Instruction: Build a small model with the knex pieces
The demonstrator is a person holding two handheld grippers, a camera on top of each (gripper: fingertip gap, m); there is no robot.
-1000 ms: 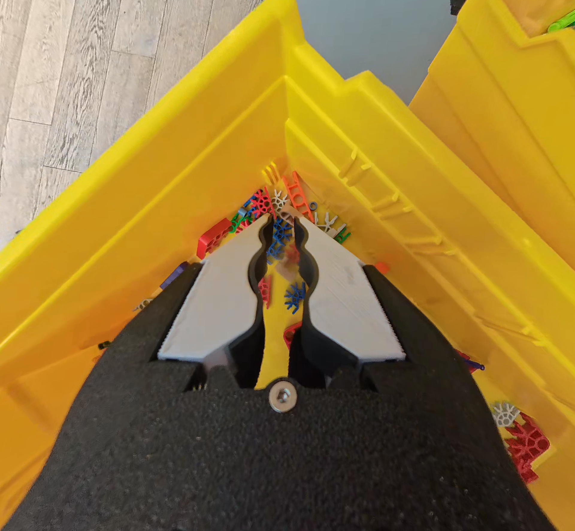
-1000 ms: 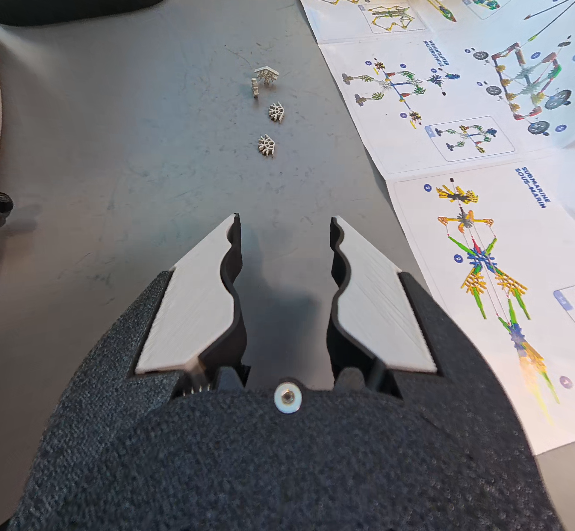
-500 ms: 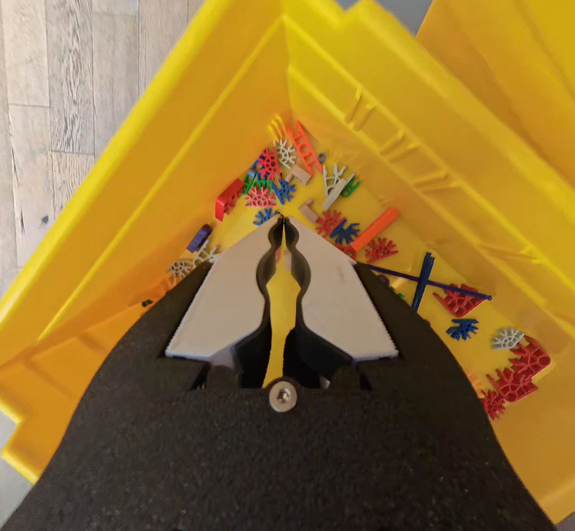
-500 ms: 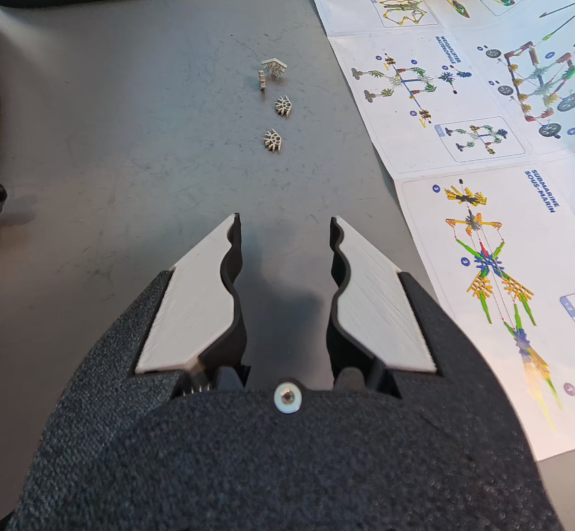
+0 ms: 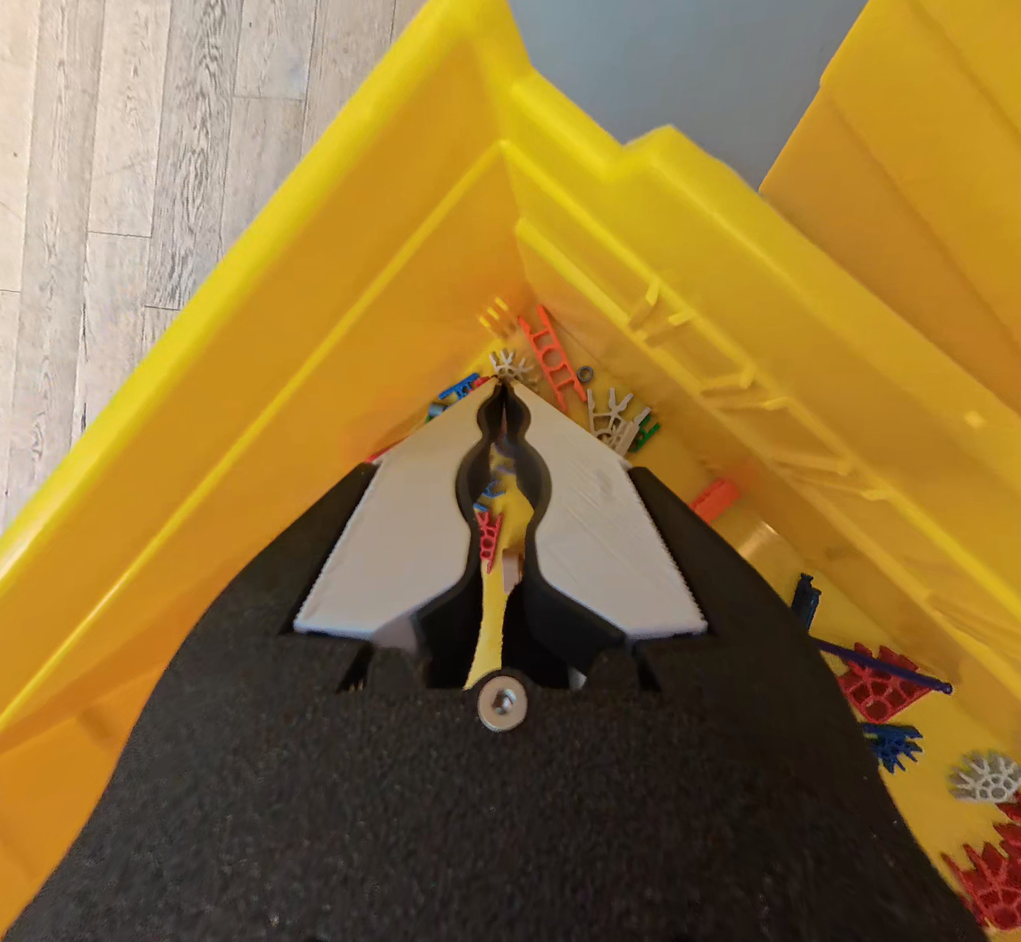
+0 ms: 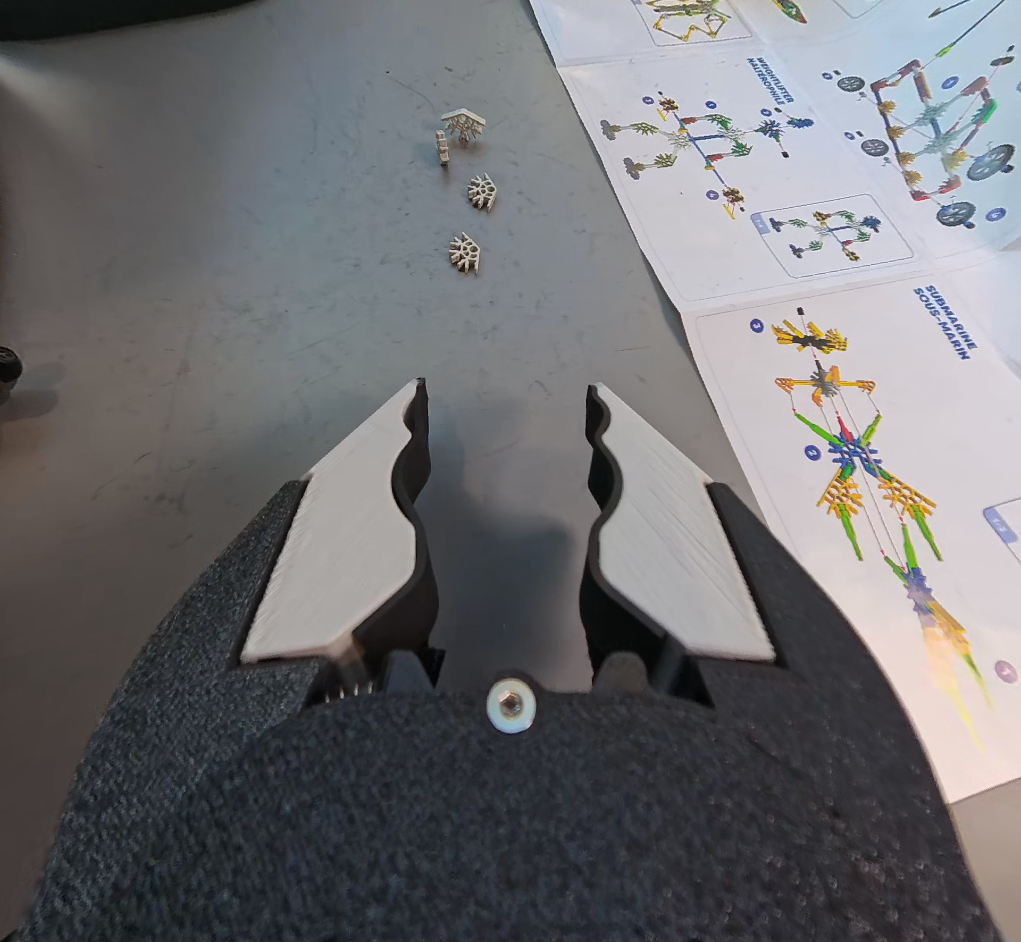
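Left gripper (image 5: 501, 387) sits deep in the yellow bin (image 5: 309, 275), tips pinched together at a grey connector (image 5: 511, 365); grasp unconfirmed. Right gripper (image 6: 505, 391) hovers wide apart, empty, above the desk (image 6: 221, 252), short of the grey pieces (image 6: 465, 252).

evenly lit, bright, diffuse light in both views; no hard glare. left wrist view: saturated colour on the yellow bin (image 5: 309, 363), soft motion blur on the small pieces near its corner and along the right edge. right wrist view: sharp centre, a soft dark shadow on the grey table (image 6: 221, 252) between the fingers of the right gripper (image 6: 505, 391). mild sheen on the instruction sheet (image 6: 829, 308). wide-angle stretch and softening at the edges.
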